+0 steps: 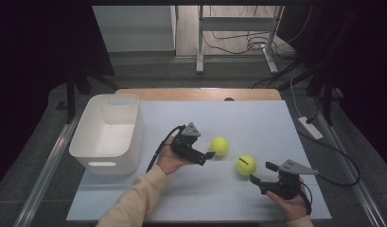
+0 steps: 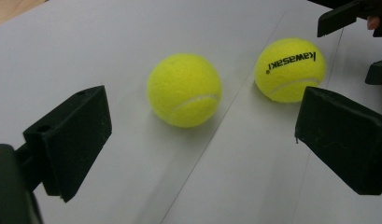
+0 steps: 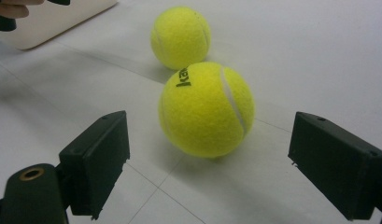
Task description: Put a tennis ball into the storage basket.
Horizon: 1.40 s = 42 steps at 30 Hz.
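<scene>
Two yellow tennis balls lie on the white table (image 1: 257, 123). The plain ball (image 1: 220, 145) (image 2: 184, 89) rests just beyond my left gripper (image 1: 206, 151) (image 2: 202, 140), whose jaws stand open and apart from it. The printed ball (image 1: 246, 165) (image 3: 206, 109) sits right in front of my right gripper (image 1: 262, 173) (image 3: 216, 168), also open, with the ball just ahead of the jaw tips and untouched. In the left gripper view the printed ball (image 2: 290, 69) lies beyond the right jaw. In the right gripper view the plain ball (image 3: 180, 37) lies farther back.
A white plastic bin (image 1: 108, 132) (image 3: 53, 18) stands at the table's left side, next to my left hand. Cables, a power strip (image 1: 310, 127) and desk legs are on the floor beyond the table. The right gripper's jaw tips (image 2: 347, 18) show at the left gripper view's top right.
</scene>
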Tool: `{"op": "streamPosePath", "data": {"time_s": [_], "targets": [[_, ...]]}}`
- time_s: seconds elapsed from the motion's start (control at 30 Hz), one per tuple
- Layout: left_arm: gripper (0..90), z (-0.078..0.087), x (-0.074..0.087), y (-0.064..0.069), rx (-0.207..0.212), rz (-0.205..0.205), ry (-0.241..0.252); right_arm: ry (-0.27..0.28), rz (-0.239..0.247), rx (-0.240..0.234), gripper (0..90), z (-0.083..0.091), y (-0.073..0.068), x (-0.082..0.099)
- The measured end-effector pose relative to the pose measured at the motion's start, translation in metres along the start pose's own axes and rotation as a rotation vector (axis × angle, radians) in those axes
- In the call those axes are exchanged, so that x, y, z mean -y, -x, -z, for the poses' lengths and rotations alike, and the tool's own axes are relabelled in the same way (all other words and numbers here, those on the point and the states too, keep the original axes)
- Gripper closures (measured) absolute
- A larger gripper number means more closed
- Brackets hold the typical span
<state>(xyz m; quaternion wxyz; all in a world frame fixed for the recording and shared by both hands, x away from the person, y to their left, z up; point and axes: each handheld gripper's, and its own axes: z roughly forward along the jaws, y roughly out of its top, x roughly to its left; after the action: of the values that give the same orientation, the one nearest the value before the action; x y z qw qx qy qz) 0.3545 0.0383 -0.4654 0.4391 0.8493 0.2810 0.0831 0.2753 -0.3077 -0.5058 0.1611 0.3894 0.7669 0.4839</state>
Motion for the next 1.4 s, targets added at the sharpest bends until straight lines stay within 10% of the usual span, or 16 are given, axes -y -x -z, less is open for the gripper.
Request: {"op": "streamPosePath", "data": {"time_s": [1.4], "targets": [[4.1,-0.052,-0.035,-0.005,0.021,-0.039,-0.171,-0.004,-0.010,-0.003,12.5,0.000,0.003,0.001]]}}
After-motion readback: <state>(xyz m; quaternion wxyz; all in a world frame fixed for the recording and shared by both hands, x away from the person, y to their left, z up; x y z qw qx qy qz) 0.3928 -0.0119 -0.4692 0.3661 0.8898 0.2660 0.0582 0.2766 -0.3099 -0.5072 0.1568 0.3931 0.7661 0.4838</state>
